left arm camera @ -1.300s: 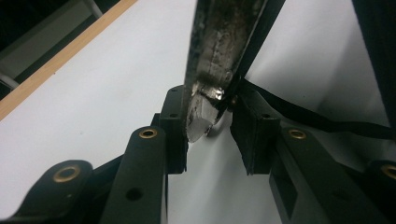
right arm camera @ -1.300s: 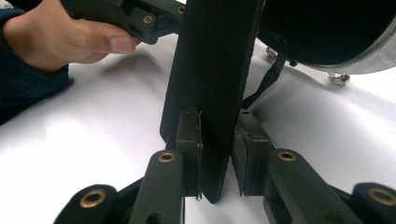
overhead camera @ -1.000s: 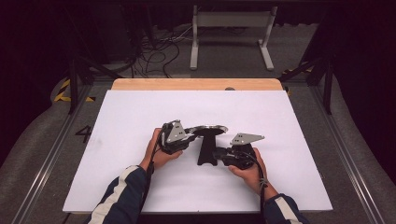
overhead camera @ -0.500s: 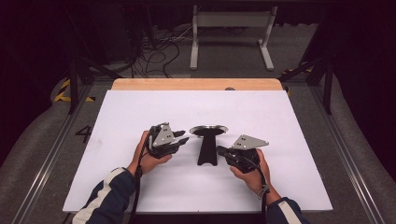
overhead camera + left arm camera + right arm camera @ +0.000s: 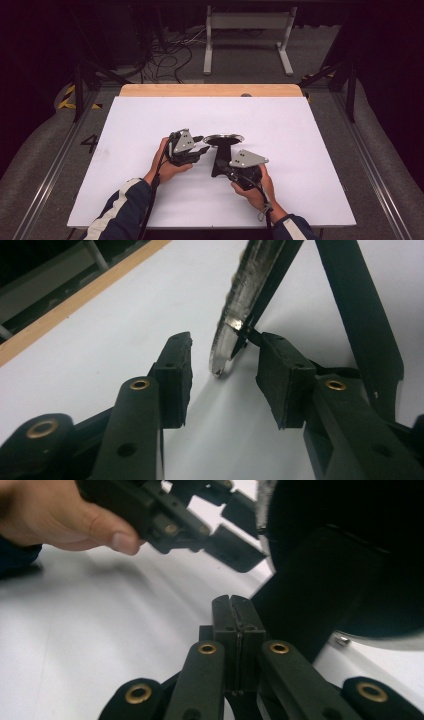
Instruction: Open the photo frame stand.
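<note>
Seen from above: a white counter (image 5: 150, 200) with a pale wooden strip (image 5: 210, 90) along its far edge, taking up the middle of the frame.

Just below centre, a black stand (image 5: 220, 155): a flat, narrow upright piece, wider at its foot, carrying a round ring on top with a dull silvery rim. Standing on the counter between the two tongs.

In the left gripper view, upper middle of the frame: the ring's edge as a worn, grey-metal band, scratched and shiny in places, tilted, with black struts of the stand (image 5: 360, 315) running down to the right of it.

Left tongs (image 5: 200, 148), left of centre in the high view, held in a hand (image 5: 167, 167) with a dark sleeve striped white. Jaws part-way open, having just been widening; the metal rim's lower tip sits in the gap between the pads (image 5: 172, 375), touching neither as far as can be seen.

Right tongs (image 5: 220, 167), lower right of centre, held in the other hand (image 5: 257, 187), grey three-cornered plate on top. Jaws pressed together with nothing between them, seen plainly in the right gripper view (image 5: 233, 602); tips close beside the dark foot of the stand (image 5: 310, 610), contact not clear.

Beyond the counter, top of the high view: dark floor, tangled cables (image 5: 165, 55), a pale metal frame (image 5: 247, 30).
</note>
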A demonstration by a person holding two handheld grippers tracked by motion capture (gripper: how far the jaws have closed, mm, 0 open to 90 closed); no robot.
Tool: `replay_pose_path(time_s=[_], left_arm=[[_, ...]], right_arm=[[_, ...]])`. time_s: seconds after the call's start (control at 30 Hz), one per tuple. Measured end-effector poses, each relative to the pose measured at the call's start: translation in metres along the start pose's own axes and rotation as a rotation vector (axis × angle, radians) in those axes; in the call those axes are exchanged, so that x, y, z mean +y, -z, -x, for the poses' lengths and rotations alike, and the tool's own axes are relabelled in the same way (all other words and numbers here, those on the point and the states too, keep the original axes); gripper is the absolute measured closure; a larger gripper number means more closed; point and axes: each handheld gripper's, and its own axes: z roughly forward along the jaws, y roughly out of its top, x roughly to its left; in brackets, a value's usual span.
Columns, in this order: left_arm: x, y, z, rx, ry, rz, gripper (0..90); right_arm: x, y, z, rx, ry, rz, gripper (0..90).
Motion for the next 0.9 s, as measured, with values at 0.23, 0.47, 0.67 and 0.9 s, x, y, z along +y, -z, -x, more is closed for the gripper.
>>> replay_pose_path(time_s=[0.23, 0.47, 0.67, 0.9], left_arm=[[0.008, 0.002, -0.004, -0.04, -0.018, 0.045, 68.0], [0.011, -0.003, -0.001, -0.04, -0.036, 0.042, 67.8], [0.013, -0.009, 0.002, -0.021, -0.073, 0.023, 66.8], [0.014, -0.004, 0.003, -0.031, -0.08, 0.015, 70.8]], right_arm=[[-0.001, -0.02, -0.011, 0.01, 0.007, -0.029, 90.0], [0.001, -0.034, -0.021, -0.03, 0.008, -0.054, 90.0], [-0.003, -0.045, -0.029, -0.109, 0.023, -0.088, 90.0], [-0.005, -0.046, -0.034, -0.14, 0.021, -0.108, 90.0]])
